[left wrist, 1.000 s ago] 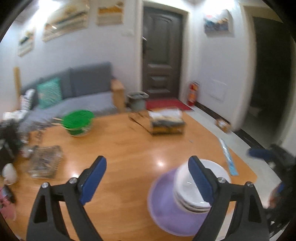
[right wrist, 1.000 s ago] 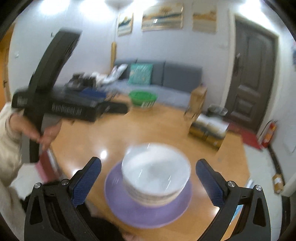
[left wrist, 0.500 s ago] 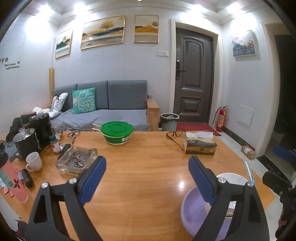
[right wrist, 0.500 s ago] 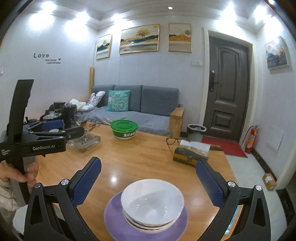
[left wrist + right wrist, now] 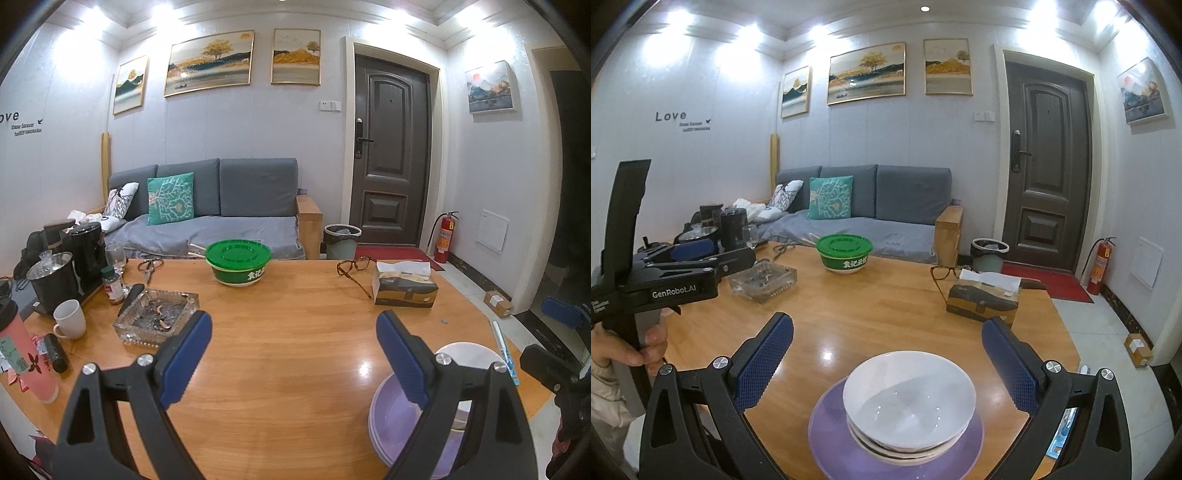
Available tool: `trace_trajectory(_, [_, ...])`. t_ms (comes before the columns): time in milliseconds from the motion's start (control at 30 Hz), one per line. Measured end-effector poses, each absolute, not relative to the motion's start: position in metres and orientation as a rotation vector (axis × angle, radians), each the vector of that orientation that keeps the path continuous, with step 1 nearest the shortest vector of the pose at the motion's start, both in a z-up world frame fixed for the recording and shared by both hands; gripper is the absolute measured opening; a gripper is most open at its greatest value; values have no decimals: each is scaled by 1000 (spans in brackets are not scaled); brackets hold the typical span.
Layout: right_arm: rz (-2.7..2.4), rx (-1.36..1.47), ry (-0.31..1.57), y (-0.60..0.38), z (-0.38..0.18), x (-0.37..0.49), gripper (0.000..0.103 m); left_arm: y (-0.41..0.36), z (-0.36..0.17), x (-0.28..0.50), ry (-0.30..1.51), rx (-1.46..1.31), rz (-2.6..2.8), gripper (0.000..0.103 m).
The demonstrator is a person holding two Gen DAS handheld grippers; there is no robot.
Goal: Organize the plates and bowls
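A stack of white bowls (image 5: 909,402) sits on a purple plate (image 5: 849,450) near the front edge of the wooden table. My right gripper (image 5: 886,358) is open and empty, its jaws wide on either side of the stack, held just behind it. My left gripper (image 5: 293,350) is open and empty over bare table, left of the stack. In the left wrist view the purple plate (image 5: 391,424) and white bowls (image 5: 469,354) sit at lower right, partly hidden by the right finger. The left gripper also shows in the right wrist view (image 5: 701,258).
A green lidded bowl (image 5: 238,262), a glass ashtray (image 5: 157,319), a tissue box (image 5: 404,284) and eyeglasses (image 5: 352,271) lie on the table (image 5: 288,369). A white mug (image 5: 70,324), kettle, bottles and a pink cup (image 5: 22,362) crowd the left edge.
Both grippers have lifted and pulled back from the stack, and the views have steadied. The left gripper has shifted left, so the stack sits further right in its view. Both stay open.
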State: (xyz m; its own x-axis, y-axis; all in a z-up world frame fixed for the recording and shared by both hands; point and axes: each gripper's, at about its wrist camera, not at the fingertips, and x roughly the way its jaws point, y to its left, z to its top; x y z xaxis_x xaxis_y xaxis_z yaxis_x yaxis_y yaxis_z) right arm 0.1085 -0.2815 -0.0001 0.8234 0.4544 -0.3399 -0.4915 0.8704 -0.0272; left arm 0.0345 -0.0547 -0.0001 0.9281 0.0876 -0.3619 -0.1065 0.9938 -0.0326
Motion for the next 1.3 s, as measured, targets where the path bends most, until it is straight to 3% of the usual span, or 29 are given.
trace_trajectory(467, [501, -103, 336, -286, -3, 102, 101, -56, -3, 33, 371, -47, 93, 89])
trace_trajectory(567, [500, -103, 336, -286, -3, 102, 101, -57, -3, 32, 369, -47, 96, 97])
trace_trajectory(1300, [497, -99, 335, -287, -2, 99, 101, -57, -1, 30, 358, -54, 90, 102])
